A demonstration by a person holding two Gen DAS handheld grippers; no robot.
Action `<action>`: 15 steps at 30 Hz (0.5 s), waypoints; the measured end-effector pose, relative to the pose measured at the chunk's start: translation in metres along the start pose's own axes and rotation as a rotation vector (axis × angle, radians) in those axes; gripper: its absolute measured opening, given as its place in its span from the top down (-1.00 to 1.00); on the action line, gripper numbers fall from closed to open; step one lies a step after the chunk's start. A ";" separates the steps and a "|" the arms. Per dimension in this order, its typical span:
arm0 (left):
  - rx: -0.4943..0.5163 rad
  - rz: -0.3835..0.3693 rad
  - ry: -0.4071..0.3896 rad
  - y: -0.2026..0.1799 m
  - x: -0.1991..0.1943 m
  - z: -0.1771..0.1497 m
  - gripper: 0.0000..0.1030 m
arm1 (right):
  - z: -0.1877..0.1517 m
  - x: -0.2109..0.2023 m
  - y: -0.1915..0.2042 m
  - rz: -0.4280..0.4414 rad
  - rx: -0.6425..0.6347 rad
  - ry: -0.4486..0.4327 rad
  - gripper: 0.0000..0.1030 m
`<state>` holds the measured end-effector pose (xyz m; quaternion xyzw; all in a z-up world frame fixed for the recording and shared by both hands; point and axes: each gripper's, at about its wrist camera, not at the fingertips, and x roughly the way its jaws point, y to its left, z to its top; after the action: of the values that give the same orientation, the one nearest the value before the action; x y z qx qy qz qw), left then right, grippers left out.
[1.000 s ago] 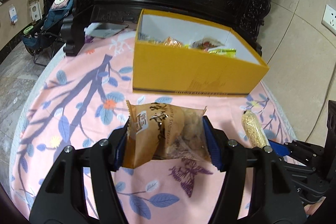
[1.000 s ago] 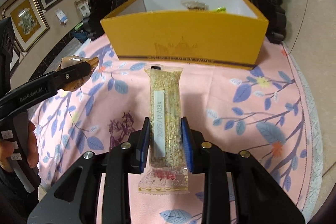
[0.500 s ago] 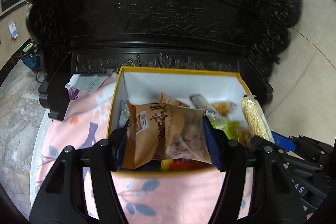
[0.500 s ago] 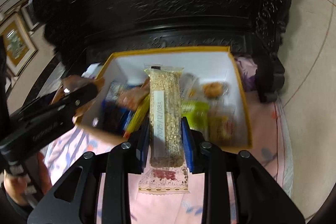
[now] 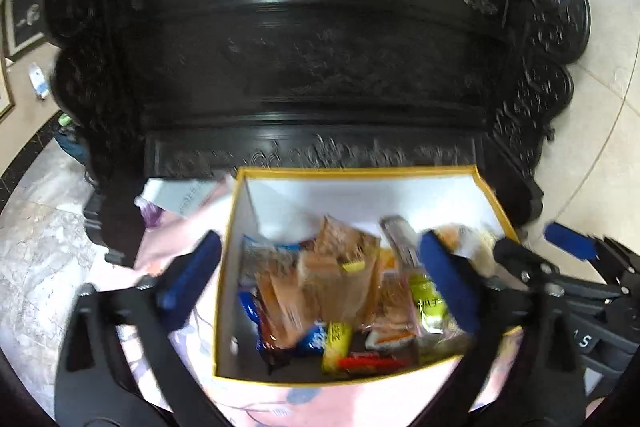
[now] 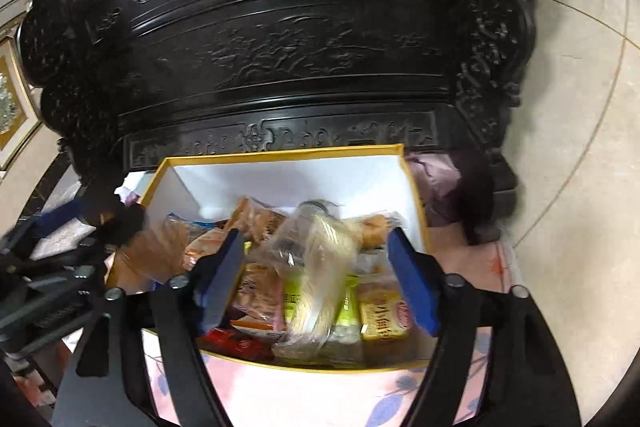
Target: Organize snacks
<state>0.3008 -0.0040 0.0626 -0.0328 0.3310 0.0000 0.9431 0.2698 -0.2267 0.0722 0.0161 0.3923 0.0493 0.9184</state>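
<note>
Both my grippers, left (image 5: 320,283) and right (image 6: 316,279), have just sprung open (nothing pinched), dropping the brown pack (image 5: 340,279) and grain bar (image 6: 320,275) lengthwise into the box (image 6: 280,157) directly below.

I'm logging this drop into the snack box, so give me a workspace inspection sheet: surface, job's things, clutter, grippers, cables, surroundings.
Surface: pink floral tablecloth.
Job's things: yellow box crowded with packets; clear grain bar, blurred, over them; brown packet lies among them.
Clutter: white paper beside the box.
Grippers: left gripper and right gripper over the box, jaws just opened wide, fingers touching nothing.
Cables: nothing seen.
Surroundings: carved dark furniture behind the box; pale tiled floor.
</note>
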 end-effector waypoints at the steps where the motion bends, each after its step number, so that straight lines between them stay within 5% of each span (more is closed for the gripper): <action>1: -0.012 0.003 0.001 0.001 -0.001 0.000 -0.96 | 0.000 -0.002 -0.004 -0.011 0.016 -0.008 -0.92; 5: -0.066 -0.034 -0.026 0.008 -0.012 0.003 -0.96 | -0.003 -0.012 -0.003 -0.056 0.004 -0.059 -0.97; 15: 0.030 0.023 -0.058 -0.004 -0.025 0.006 -0.96 | -0.004 -0.020 0.001 -0.101 -0.003 -0.075 -0.97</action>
<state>0.2848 -0.0073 0.0833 -0.0147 0.3040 0.0068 0.9525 0.2532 -0.2273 0.0838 -0.0032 0.3579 0.0029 0.9337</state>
